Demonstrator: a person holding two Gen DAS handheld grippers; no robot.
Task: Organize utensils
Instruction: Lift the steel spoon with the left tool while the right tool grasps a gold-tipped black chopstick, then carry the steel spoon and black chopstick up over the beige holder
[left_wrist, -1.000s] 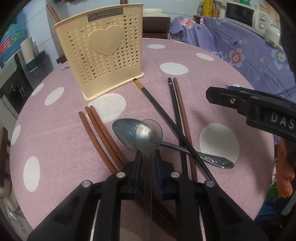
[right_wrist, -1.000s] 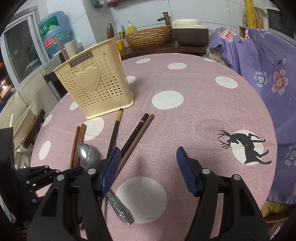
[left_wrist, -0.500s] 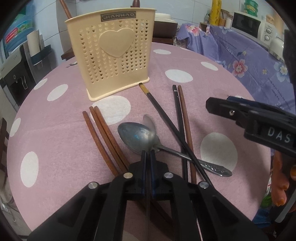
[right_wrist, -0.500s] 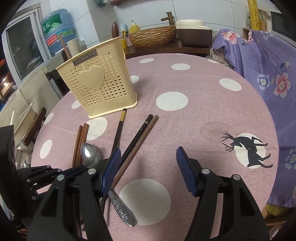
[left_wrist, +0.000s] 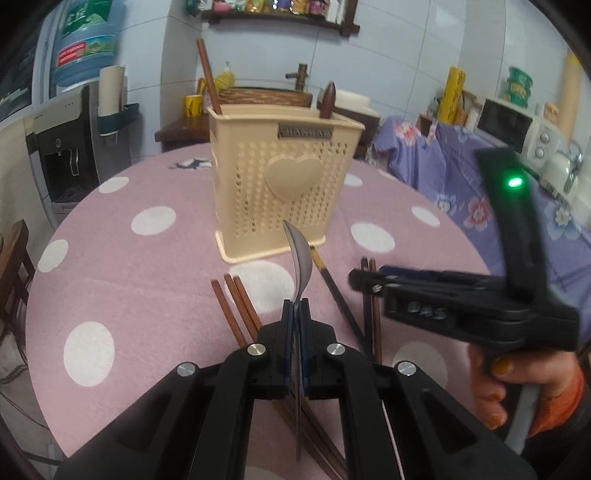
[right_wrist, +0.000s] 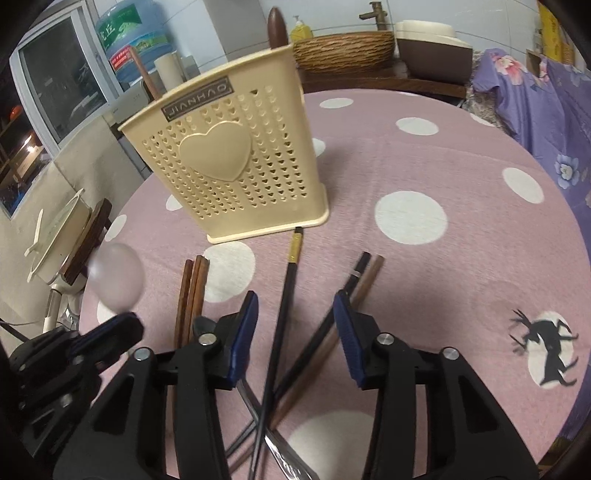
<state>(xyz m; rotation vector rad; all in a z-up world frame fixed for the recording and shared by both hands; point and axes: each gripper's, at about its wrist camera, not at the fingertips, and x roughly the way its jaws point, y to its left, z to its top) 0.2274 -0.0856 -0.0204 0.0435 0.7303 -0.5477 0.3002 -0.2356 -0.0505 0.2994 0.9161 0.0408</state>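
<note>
L gripper (left_wrist: 295, 314) is clamped tight on a thin spoon (left_wrist: 301, 258), bowl edge-on, raised off the table and pointing at the cream utensil holder (left_wrist: 280, 184). R gripper (right_wrist: 295, 332) has its jaws wide apart w/ nothing between them, hovering over a black chopstick (right_wrist: 284, 306) on the pink dotted tablecloth (right_wrist: 424, 155). Brown chopsticks (right_wrist: 192, 288) lie just left; a metal spoon handle (right_wrist: 284, 450) sits under the crossed sticks.
</note>
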